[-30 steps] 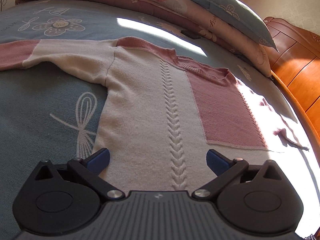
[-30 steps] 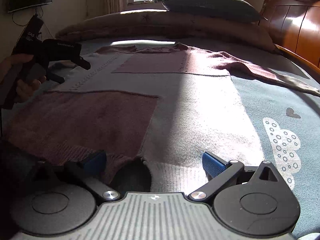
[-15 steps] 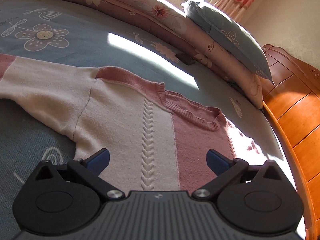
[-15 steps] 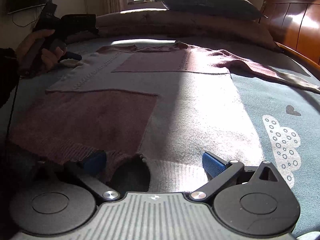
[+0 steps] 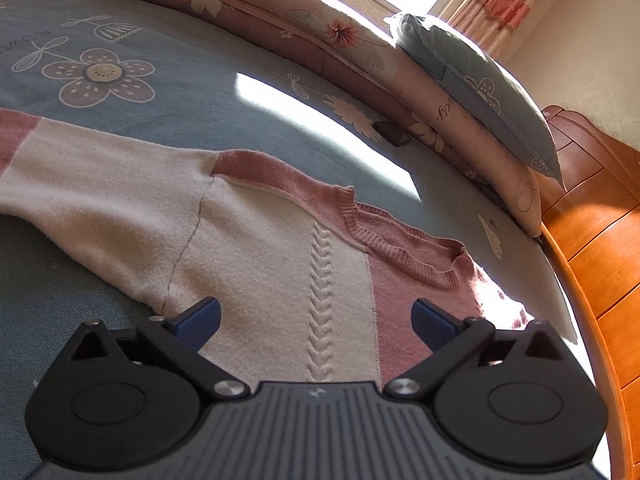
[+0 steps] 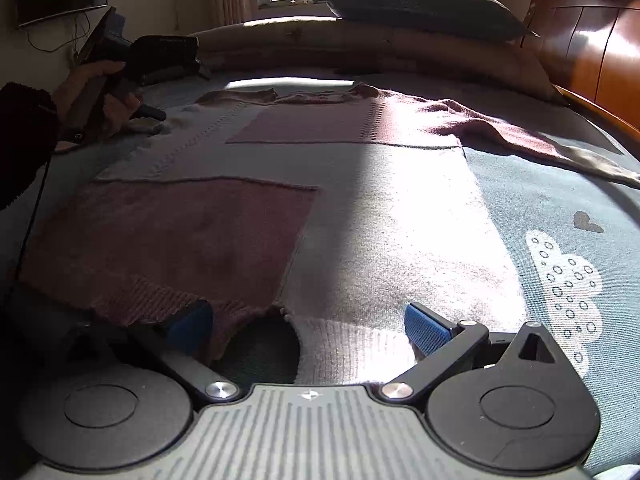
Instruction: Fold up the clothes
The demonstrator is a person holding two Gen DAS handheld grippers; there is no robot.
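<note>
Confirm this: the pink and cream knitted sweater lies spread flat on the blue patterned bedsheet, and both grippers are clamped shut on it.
Wrong on the grippers. The pink and cream knitted sweater does lie flat on the blue patterned bedsheet, but the left gripper and right gripper are open, as each wrist view shows.

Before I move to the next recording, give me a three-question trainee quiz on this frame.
1. True or false: the sweater lies spread flat on the bed, unfolded.
2. Multiple choice: the left gripper is over (A) the hem, (B) the chest below the collar, (C) a cuff.
3. Fill in: the right gripper, jaws apart, sits at the sweater's ____.

Key: 1 true; 2 B; 3 hem.
</note>
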